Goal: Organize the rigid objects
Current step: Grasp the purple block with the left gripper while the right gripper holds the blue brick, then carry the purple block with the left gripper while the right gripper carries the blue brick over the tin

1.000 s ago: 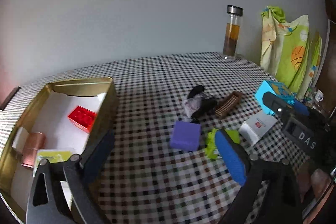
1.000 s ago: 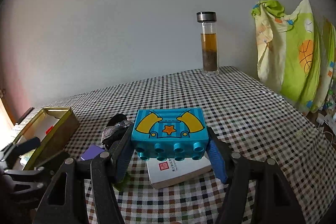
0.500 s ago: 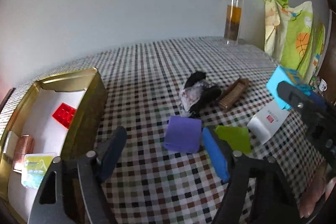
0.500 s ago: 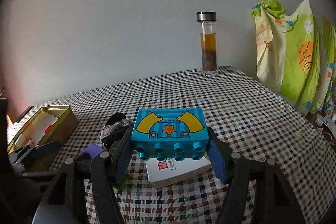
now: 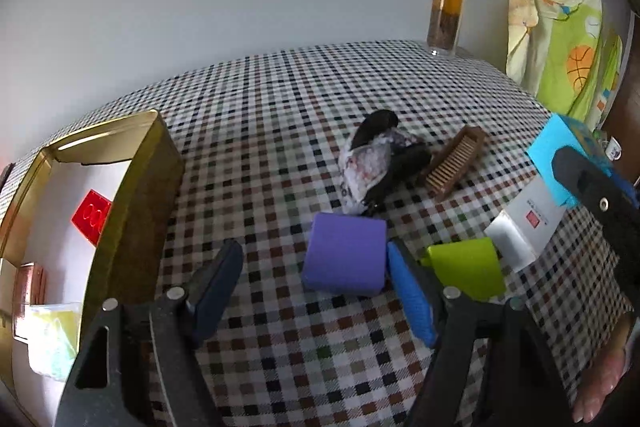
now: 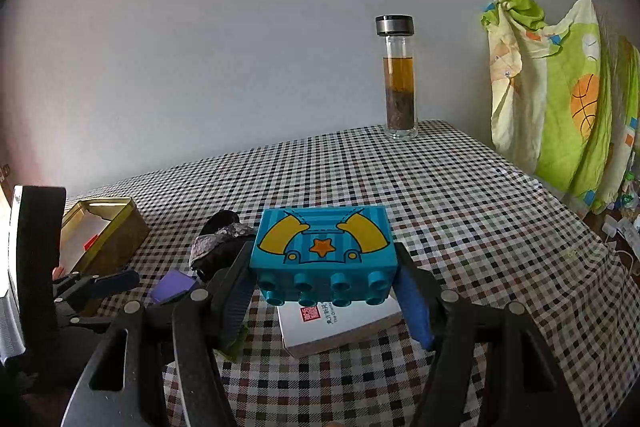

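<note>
My right gripper is shut on a turquoise toy brick with yellow arms and an orange star, held above a white booklet. The brick also shows at the right of the left wrist view. My left gripper is open and empty, low over the checked cloth, with a purple block between its fingers near the right one. A gold tin at the left holds a red brick, a copper piece and a yellowish packet.
A crumpled black and white bundle, a brown comb-like piece, a lime-green piece and the white booklet lie mid-table. A glass tea bottle stands at the back. Patterned cloth hangs at the right.
My left gripper has swung right and forward from beside the tin, so the purple block now lies between its fingers. My right gripper has held still with the turquoise brick.
</note>
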Tool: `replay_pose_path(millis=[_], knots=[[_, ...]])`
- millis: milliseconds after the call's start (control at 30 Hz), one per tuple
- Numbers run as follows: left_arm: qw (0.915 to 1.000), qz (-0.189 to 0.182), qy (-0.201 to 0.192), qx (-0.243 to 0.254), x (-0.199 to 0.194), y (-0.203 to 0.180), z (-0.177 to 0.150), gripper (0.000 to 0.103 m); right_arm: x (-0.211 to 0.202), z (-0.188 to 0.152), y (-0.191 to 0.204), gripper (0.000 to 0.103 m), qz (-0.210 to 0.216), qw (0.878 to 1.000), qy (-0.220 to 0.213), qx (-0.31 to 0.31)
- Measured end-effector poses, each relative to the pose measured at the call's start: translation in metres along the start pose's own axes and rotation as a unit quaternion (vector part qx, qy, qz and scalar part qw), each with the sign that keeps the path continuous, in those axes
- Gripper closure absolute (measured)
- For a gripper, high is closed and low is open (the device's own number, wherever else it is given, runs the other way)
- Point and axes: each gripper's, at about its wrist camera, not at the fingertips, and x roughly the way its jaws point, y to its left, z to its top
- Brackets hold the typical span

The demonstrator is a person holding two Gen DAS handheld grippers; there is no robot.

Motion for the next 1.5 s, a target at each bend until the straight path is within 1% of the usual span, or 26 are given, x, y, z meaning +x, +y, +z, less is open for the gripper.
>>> replay_pose_path(millis=[33, 67, 100, 133, 167, 200, 300, 433, 700, 1000, 1133, 1200, 1500], knots=[[1.0, -0.005, 0.003, -0.005, 0.002, 0.002, 0.0, 0.028, 0.0, 0.0, 0.001, 0.036, -0.001, 1.0, 0.001, -0.001], [0.9999, -0.01, 0.006, -0.008, 0.003, 0.003, 0.0, 0.033, 0.001, 0.0, 0.002, 0.036, -0.001, 1.0, 0.001, -0.003], [0.9998, -0.014, 0.012, -0.011, 0.005, 0.004, 0.001, 0.046, 0.001, 0.0, 0.002, 0.036, -0.001, 1.0, 0.001, -0.004], [0.9997, -0.015, 0.018, -0.01, 0.007, 0.004, 0.001, 0.051, 0.001, -0.001, 0.002, 0.036, -0.002, 1.0, 0.0, -0.004], [0.9997, -0.015, 0.015, -0.009, 0.007, 0.004, 0.001, 0.059, 0.0, -0.001, 0.003, 0.036, -0.002, 1.0, 0.0, -0.004], [0.9997, -0.018, 0.014, -0.008, 0.007, 0.003, 0.002, 0.064, 0.001, -0.001, 0.002, 0.036, -0.002, 1.0, 0.002, -0.004], [0.9995, -0.027, 0.011, -0.009, 0.006, 0.004, 0.002, 0.064, 0.002, -0.001, 0.002, 0.036, -0.001, 1.0, 0.003, -0.003], [0.999, -0.038, -0.008, -0.021, 0.001, 0.008, 0.004, 0.064, 0.002, -0.001, 0.004, 0.036, -0.003, 1.0, 0.001, -0.008], [0.997, -0.023, -0.069, -0.025, -0.02, 0.01, 0.0, 0.064, -0.005, -0.002, 0.011, 0.036, 0.0, 1.0, -0.017, -0.022], [0.9907, 0.002, -0.134, -0.021, -0.041, 0.013, -0.005, 0.064, -0.009, -0.001, 0.015, 0.036, 0.01, 0.999, -0.029, -0.032], [0.9875, 0.009, -0.156, -0.023, -0.05, 0.016, -0.009, 0.064, -0.012, -0.002, 0.016, 0.036, 0.02, 0.998, -0.038, -0.035], [0.9868, 0.01, -0.16, -0.024, -0.052, 0.018, -0.009, 0.064, -0.013, -0.003, 0.018, 0.036, 0.022, 0.998, -0.041, -0.039], [0.9811, 0.018, -0.19, -0.033, -0.065, 0.023, -0.016, 0.064, -0.018, -0.002, 0.03, 0.036, 0.02, 0.997, -0.057, -0.055]])
